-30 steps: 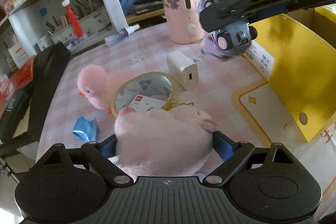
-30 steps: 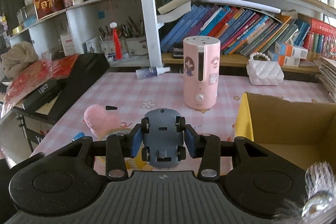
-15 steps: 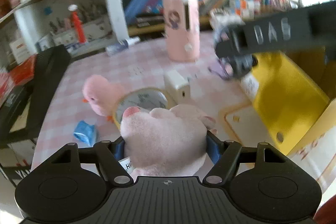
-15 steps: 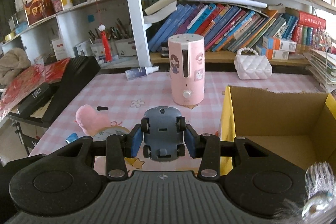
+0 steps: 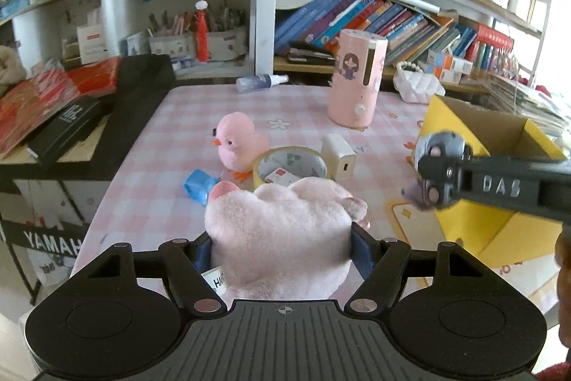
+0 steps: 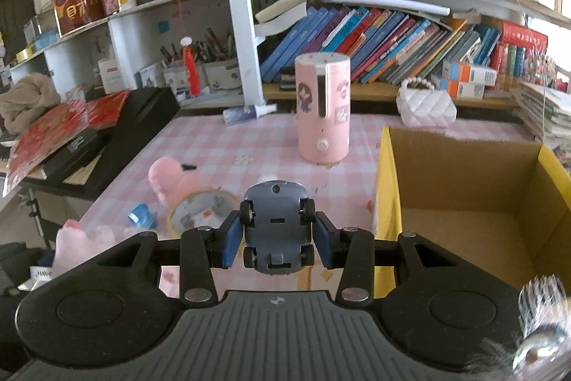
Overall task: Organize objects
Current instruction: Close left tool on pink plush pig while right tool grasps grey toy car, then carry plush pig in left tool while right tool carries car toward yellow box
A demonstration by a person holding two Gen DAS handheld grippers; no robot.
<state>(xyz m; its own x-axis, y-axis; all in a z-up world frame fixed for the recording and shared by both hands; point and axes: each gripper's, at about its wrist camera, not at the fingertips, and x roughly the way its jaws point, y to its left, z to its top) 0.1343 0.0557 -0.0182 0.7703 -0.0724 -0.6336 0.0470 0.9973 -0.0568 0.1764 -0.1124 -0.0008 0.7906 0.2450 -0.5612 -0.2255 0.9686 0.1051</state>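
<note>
My left gripper (image 5: 282, 245) is shut on a pink plush toy (image 5: 278, 231) and holds it above the pink checked table (image 5: 171, 131). My right gripper (image 6: 274, 234) is shut on a grey-blue toy car (image 6: 274, 224), belly up, left of the open yellow cardboard box (image 6: 464, 202). The right gripper and car also show in the left wrist view (image 5: 439, 170), by the box (image 5: 464, 131). On the table lie a pink plush duck (image 5: 239, 145), a tape roll (image 5: 289, 166), a white charger (image 5: 339, 156) and a blue wrapper (image 5: 200, 184).
A tall pink humidifier (image 6: 323, 116) stands mid-table behind the box. A small spray bottle (image 5: 260, 81) lies at the back. A white quilted bag (image 6: 424, 106) sits by the bookshelf. A black keyboard case (image 5: 132, 102) and red packets border the table's left.
Both grippers have risen and pulled back from the table, each still holding its toy. The right gripper has shifted toward the box's left wall.
</note>
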